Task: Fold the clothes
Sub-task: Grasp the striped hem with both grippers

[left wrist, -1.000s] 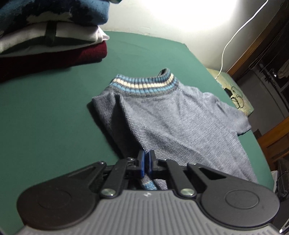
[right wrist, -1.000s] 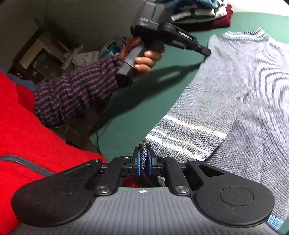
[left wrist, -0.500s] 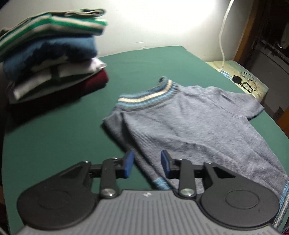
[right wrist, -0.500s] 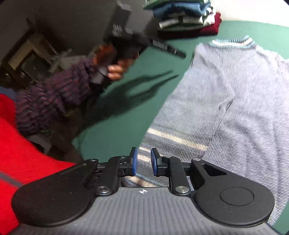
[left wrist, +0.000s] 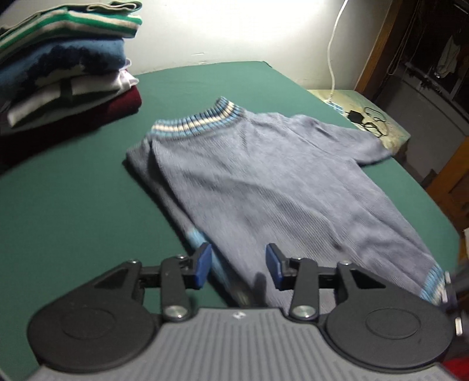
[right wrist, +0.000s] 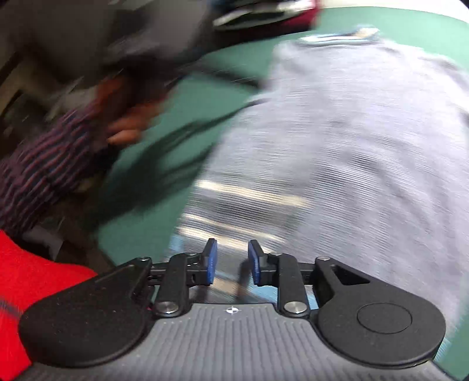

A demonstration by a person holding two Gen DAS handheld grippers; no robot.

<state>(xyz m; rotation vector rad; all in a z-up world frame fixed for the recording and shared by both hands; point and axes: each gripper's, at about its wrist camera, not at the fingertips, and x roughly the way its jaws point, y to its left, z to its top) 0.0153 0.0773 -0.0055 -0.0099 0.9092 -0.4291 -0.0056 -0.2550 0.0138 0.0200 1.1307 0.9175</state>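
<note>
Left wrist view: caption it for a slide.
Left gripper opening above a half-folded grey sweater on the green table, folded stack behind.

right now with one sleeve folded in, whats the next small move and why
Probably take the right tool toward the other sleeve, which lies spread out on the sweater. Both tools' jaws are opening with nothing gripped, so the first fold looks done.

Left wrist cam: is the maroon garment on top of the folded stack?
No, the maroon garment lies at the bottom of the stack; a green-and-white striped one is on top.
</note>
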